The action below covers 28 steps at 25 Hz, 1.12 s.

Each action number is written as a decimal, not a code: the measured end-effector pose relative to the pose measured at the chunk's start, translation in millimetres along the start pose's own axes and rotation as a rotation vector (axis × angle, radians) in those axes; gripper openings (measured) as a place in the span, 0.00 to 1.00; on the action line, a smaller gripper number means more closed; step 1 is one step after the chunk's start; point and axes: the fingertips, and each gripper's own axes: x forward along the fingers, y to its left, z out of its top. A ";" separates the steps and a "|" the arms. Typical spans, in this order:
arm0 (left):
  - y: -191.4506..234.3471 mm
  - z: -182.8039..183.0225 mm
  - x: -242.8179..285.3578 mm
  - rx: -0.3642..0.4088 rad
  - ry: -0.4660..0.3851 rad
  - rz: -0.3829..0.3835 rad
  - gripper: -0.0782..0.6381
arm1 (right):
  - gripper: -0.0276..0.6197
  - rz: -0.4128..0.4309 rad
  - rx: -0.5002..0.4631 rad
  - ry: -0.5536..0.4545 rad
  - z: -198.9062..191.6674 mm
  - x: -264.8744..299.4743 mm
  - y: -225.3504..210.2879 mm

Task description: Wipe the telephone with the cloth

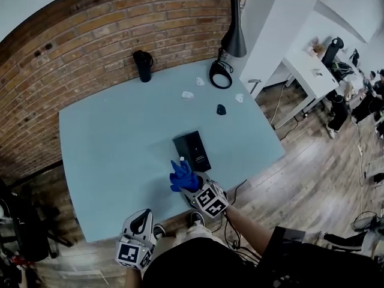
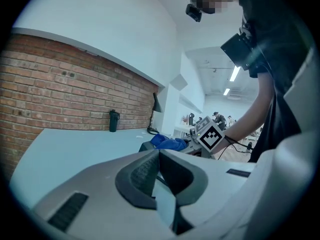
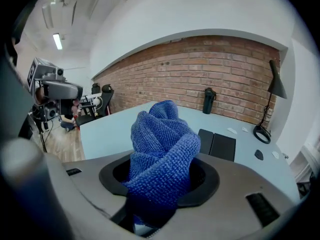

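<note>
Blue towelling cloth [image 3: 162, 144] stood bunched between the jaws of the right hand-held gripper [image 3: 160, 180], which was clamped on it, with the wad rising past the tips. The telephone [image 3: 216, 145] lay just ahead of that hand-held gripper and a little to its right, flat on the worktop [image 1: 108, 143]. In the right gripper view it read as two dark panels side by side. In the head view it was a dark slab whose long axis ran away from the person, roughly in line with the right arm's reach. A wipe would therefore likely be a push forward along its length with a slight swing to the right. From above, the cloth overlapped the telephone's near left corner, but I could not tell whether it touched.

The left hand-held gripper [image 1: 141, 216] sat at the near edge of the worktop, well apart from the telephone, its jaws closed on nothing, so the right one was plainly the nearer.

The worktop was pale blue-green, smooth and mostly bare around the telephone. A dark flask [image 1: 143, 66], a black lamp [image 1: 234, 38], a coiled cable [image 1: 220, 75] and some white scraps [image 1: 188, 94] stood well off on the far side. A brick wall [image 1: 72, 53] ran behind, and to the right were plank flooring and white desks [image 1: 309, 71].
</note>
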 end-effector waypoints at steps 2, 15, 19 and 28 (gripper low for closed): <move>-0.5 -1.6 -1.8 -0.011 -0.003 0.018 0.11 | 0.37 0.011 -0.042 0.048 -7.2 5.1 -8.4; 0.8 -15.2 -26.9 -0.064 -0.003 0.145 0.11 | 0.37 -0.145 -0.635 0.177 52.3 36.8 -136.5; -4.5 -13.4 -27.3 -0.069 0.002 0.154 0.11 | 0.37 -0.170 -0.718 0.178 67.0 51.5 -147.3; -13.0 -24.8 -34.1 -0.076 0.022 0.172 0.11 | 0.36 -0.128 -0.745 0.346 -2.1 81.0 -151.1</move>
